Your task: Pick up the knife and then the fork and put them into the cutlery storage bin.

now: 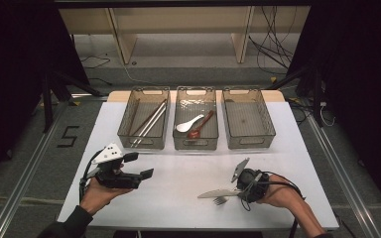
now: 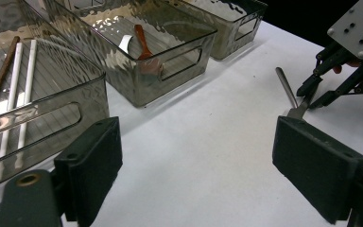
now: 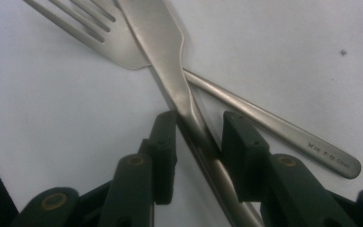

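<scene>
High view first: a white table (image 1: 129, 198) is being worked at, with three clear bins lined up along its far side. Chopsticks (image 1: 149, 121) are being kept in the left bin (image 1: 144, 94), a white spoon (image 1: 188, 124) and a red-brown spoon (image 1: 201, 125) in the middle bin (image 1: 195, 94), while the right bin (image 1: 248, 96) is standing empty, probably meant for the remaining cutlery. At the near right, the right gripper (image 1: 239, 192) is being held low over a knife (image 1: 218, 194) and a fork (image 1: 220, 201) lying crossed on the table. The left gripper (image 1: 141, 166) is being held at the near left, apart from everything.

Left gripper view: the left gripper's jaws are being held wide apart with nothing between them, apparently kept in reserve. Across the table the right gripper (image 2: 312, 94) is being brought down onto the knife's handle (image 2: 286, 86).

Right gripper view: the knife (image 3: 165, 56), lying over the fork (image 3: 123, 42), is being straddled at its handle by the two jaws. The pads are standing just beside the handle, and a small gap seems to remain, so a firm clench is not yet being made. The upper piece is likely being taken first because it is lying free on top.
</scene>
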`<state>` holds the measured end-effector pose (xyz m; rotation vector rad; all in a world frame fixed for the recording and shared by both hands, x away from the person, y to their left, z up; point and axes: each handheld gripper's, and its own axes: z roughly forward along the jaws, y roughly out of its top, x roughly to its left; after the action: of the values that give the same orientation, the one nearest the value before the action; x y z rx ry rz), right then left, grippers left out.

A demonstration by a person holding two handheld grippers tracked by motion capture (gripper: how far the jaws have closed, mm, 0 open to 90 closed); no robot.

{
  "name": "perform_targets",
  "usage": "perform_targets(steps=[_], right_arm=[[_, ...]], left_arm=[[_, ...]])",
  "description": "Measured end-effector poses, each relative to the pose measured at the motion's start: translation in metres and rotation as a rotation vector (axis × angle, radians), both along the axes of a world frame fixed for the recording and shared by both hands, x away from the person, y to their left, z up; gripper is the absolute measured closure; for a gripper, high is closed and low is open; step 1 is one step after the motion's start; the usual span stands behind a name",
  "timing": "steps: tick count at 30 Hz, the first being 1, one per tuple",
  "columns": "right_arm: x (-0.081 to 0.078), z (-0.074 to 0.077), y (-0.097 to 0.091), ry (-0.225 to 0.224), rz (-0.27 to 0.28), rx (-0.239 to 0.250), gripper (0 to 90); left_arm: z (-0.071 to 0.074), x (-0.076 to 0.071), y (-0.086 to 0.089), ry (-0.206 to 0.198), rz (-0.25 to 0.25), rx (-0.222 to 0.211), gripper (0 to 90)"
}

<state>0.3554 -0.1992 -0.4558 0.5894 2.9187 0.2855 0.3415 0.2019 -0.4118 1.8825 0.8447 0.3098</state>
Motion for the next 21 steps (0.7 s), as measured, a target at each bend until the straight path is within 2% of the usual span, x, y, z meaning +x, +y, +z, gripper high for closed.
perform_targets(steps=[2, 10, 16, 21], right_arm=[[-0.0012, 0.0004, 0.0022, 0.001, 0.009, -0.016, 69.8], [-0.0025, 0.0001, 0.0046, 0.016, 0.035, -0.024, 79.4], [-0.0024, 0.0006, 0.0053, 0.026, 0.036, -0.029, 80.5], [-0.0034, 0.0007, 0.0064, 0.016, 0.038, -0.033, 80.9]], left_arm=[[-0.0001, 0.0001, 0.0, 0.002, 0.0, 0.001, 16.2], [-0.0008, 0.0002, -0.0008, 0.005, -0.005, 0.008, 16.2], [-0.0007, 0.0002, -0.001, 0.003, -0.007, 0.01, 16.3], [-0.0006, 0.0003, -0.0006, 0.003, -0.006, 0.01, 16.3]])
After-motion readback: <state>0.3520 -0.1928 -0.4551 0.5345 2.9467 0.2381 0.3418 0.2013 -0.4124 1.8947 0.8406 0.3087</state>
